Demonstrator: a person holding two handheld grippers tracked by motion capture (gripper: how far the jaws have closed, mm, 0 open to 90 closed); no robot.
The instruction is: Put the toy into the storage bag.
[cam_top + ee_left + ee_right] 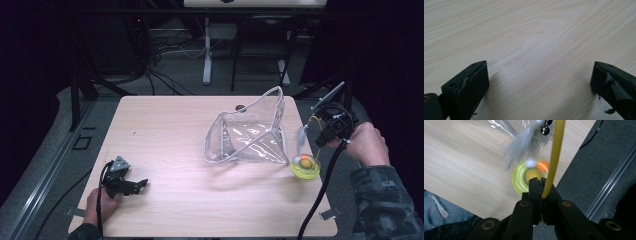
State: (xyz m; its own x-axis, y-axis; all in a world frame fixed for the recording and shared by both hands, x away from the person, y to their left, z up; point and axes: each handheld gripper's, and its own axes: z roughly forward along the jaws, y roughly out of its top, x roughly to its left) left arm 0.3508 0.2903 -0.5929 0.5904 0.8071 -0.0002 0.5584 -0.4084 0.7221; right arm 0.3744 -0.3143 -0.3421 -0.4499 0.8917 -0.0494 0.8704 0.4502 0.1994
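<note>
Right tongs (541, 188) clamped on thin yellow wand (555, 155), above the right edge of the tabletop (175, 150). White feather (524, 143) and small bells (545, 127) hanging at wand's far end, over yellow-green round toy (305, 166), just beside clear plastic bag (250, 135). Left tongs (137, 185) apart, empty, low over bare wood near front left corner.

The right gripper (541, 188) is showing matte black jaws, with brass-coloured pivot screws sitting just behind the fingers (534, 187). The left gripper (539, 82) is wearing frayed black tape on its finger pads (476, 82). A grey three-cornered plate (119, 163) is riding behind its fingers, and a black cable (101, 200) is trailing back. A camouflage sleeve (382, 200) is covering the right forearm.
</note>
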